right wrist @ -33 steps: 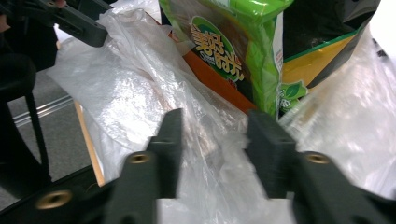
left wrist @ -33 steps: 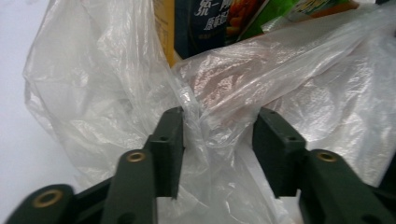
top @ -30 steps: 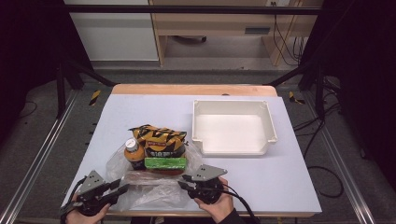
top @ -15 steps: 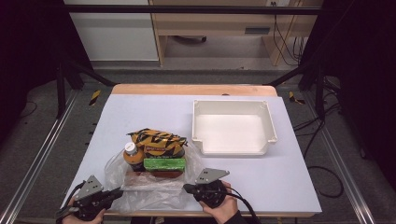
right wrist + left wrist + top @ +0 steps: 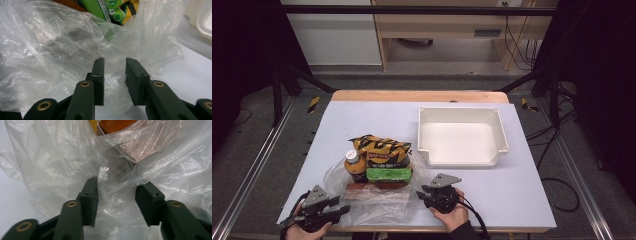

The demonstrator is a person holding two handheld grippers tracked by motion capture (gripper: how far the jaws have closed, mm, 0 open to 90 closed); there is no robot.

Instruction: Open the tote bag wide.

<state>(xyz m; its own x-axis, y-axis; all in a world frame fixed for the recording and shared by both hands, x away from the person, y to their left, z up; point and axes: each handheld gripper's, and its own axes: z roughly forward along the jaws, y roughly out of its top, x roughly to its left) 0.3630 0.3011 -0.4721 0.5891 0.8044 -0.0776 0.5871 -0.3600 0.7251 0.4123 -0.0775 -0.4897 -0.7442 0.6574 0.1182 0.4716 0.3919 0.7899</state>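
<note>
Groceries sit in a pile just inside and beyond the mouth of a clear plastic bag [image 5: 377, 200] near the table's [image 5: 522, 200] six o'clock edge: an orange-capped bottle [image 5: 354, 167] at the pile's nine o'clock side, a yellow-and-black snack packet [image 5: 379, 147] at its twelve o'clock, a green packet [image 5: 388, 174] in front of that, and a reddish-brown flat pack [image 5: 362, 190] lowest, under film. The bag lies crumpled and flat toward the person, its mouth not yet drawn over the goods; only the brown pack looks covered. The left gripper [image 5: 324, 210] rests at the bag's eight o'clock corner; in the left gripper view its jaws have just been opening and stand apart, with loose film [image 5: 117, 195] bunched between them but neither pad pressing on it, so it is released. The right gripper [image 5: 437, 192] sits at the bag's four o'clock edge; its jaws have likewise just been parting, film [image 5: 113, 77] lying in the gap without being pinched, also released. The white tray [image 5: 462, 150], at two o'clock from the pile, stands bare and well apart. Judgement: the work appears to be at an early-to-middle stage. Both tongs need a fresh hold on the bag's rim, after which the mouth must be spread and worked round the remaining items.
</note>
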